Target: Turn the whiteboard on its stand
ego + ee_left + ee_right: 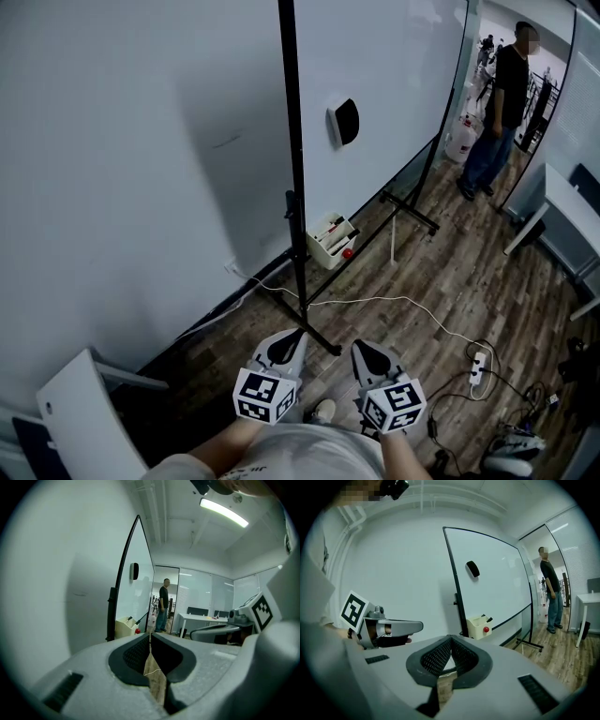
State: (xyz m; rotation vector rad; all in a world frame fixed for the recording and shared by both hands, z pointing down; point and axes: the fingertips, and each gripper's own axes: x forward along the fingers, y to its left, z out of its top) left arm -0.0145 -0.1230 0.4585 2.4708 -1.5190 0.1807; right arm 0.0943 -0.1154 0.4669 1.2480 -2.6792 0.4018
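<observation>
Left gripper (284,349) and right gripper (370,356) are seen clenched and empty, side by side. The whiteboard (384,112) is pictured at twelve o'clock, well apart, on its stand (296,244).

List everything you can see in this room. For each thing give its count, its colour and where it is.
whiteboard: one, white with a black frame, upright on its stand next to the wall
eraser: one, black, on the whiteboard's face
box: one, cream, at the whiteboard's lower edge
cable: one, white, trailing across the wooden floor
power strip: one, white, on the floor at right
desk: one, white, far right
bystander: one, dark shirt and blue jeans, standing past the whiteboard's far end
left gripper: one, white, bottom centre, jaws shut, empty
right gripper: one, white, beside the left gripper, jaws shut, empty
</observation>
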